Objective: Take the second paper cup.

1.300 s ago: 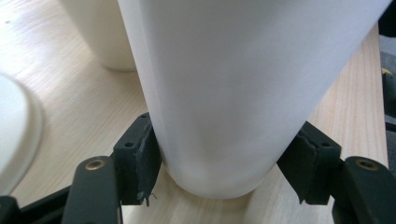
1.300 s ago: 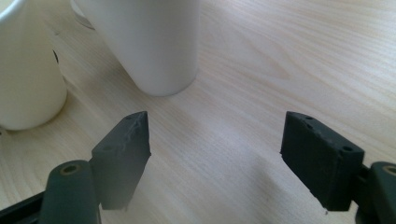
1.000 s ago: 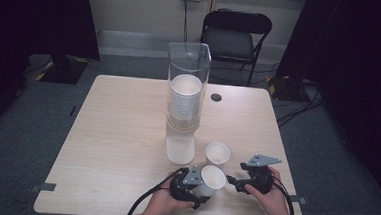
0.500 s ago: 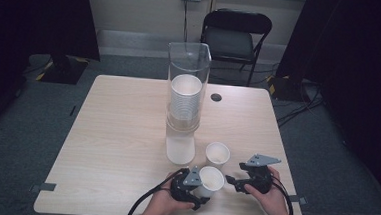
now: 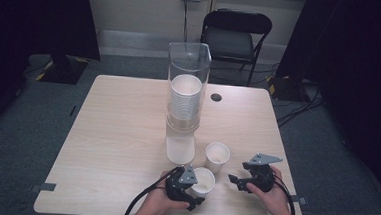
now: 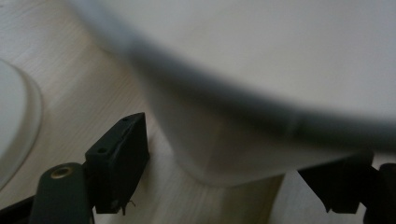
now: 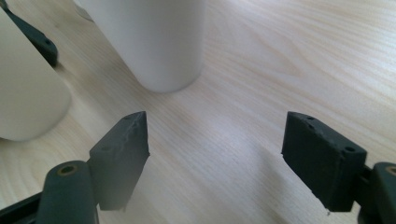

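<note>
High view: wooden worktop (image 5: 116, 148), largest thing on it. Mid-worktop stands a clear tall container (image 5: 187, 87) with a stack of paper cups (image 5: 184, 104) inside, an upturned white cup (image 5: 180, 148) at its foot. Lone paper cup (image 5: 217, 157) upright just right of that base. Second paper cup, the near cup (image 5: 203, 181), stands upright at the front edge, right at the left gripper (image 5: 192, 184). Left gripper view: near cup's wall (image 6: 224, 154) sits between the two black fingers (image 6: 119, 161); jaws have just been opening, a gap shows on the left side, right side too blurred to be sure, probably no longer pinched. Right gripper (image 5: 234, 180) rests low in the person's right hand, well right of the near cup, fingers (image 7: 121, 149) spread wide with only bare worktop between them, lone cup (image 7: 154, 42) ahead of them. Small dark round thing (image 5: 216, 97) on the worktop's far side.
</note>
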`<state>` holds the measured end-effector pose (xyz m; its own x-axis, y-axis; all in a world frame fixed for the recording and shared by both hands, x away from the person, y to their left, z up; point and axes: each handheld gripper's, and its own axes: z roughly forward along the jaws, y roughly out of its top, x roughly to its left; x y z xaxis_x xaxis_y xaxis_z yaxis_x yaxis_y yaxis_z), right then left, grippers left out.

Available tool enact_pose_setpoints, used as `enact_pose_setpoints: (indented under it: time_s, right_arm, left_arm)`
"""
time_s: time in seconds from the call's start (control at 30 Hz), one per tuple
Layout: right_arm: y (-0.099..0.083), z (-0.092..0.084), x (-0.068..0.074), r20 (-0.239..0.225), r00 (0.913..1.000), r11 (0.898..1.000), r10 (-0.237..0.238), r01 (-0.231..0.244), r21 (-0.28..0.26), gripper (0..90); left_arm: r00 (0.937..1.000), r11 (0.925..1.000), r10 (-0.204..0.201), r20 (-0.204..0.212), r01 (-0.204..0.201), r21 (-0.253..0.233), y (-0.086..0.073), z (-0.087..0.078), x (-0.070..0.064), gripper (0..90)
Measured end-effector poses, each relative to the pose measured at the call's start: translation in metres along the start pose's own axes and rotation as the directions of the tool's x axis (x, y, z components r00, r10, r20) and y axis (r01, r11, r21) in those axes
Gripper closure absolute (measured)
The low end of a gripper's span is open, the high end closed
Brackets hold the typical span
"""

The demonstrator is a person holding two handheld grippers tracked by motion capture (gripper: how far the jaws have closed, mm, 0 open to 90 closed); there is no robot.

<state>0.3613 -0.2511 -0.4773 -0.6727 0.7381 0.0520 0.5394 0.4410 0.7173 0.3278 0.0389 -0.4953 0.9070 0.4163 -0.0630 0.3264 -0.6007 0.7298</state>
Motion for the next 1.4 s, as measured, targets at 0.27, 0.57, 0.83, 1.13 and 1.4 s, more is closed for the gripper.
enact_pose_setpoints:
  time_s: [0.27,0.57,0.83,1.13,1.4]
  right_arm:
    - [-0.004,0.004,-0.009,0.006,0.9996,0.999,0.026,-0.026,0.025,19.7]
    - [-0.006,0.010,-0.011,0.027,0.9994,0.999,0.021,-0.022,0.048,16.3]
    - [-0.008,0.012,-0.011,0.042,0.9991,0.999,-0.004,0.002,0.051,15.2]
    - [-0.006,0.015,-0.013,0.043,0.9990,0.999,-0.009,0.007,0.048,15.2]
    - [-0.007,0.014,-0.012,0.049,0.9985,0.999,-0.022,0.020,0.049,15.1]
  left_arm:
    - [0.9991,0.9989,-0.042,-0.005,0.042,-0.022,-0.012,-0.018,0.009,17.8]
    - [0.9968,0.9964,-0.079,-0.017,0.078,-0.035,-0.020,-0.037,0.023,16.3]
    - [0.9955,0.9959,-0.087,-0.038,0.086,-0.026,-0.026,-0.056,0.029,16.3]
    - [0.9932,0.9943,-0.103,-0.055,0.101,-0.034,-0.034,-0.071,0.039,16.2]
    - [0.9888,0.9910,-0.128,-0.077,0.124,-0.051,-0.041,-0.083,0.050,16.1]
